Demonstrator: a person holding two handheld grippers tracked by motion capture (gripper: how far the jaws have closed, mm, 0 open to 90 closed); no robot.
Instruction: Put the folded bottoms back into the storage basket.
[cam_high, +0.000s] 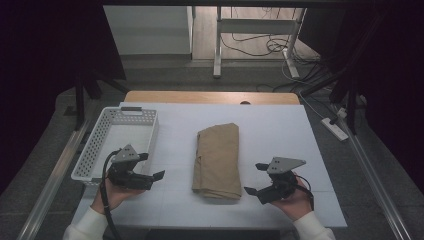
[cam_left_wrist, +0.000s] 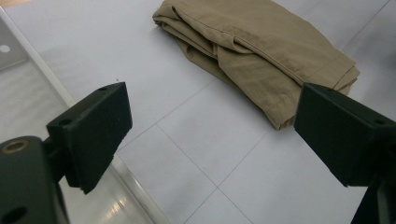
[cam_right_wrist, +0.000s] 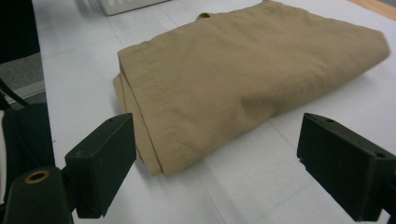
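Tan folded trousers (cam_high: 217, 161) | between left claw (cam_high: 152, 167) and right claw (cam_high: 255, 178), untouched | both released

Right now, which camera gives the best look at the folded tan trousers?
The high view: the whole folded trousers lie in sight on the white table, beside the basket. The right gripper view shows one end close up; the left gripper view shows the layered folds.

My two black handheld grippers

White sleeves; my left gripper (cam_high: 152, 166) and right gripper (cam_high: 256, 178) have blocky black jaws, grey three-cornered plates, black cables.
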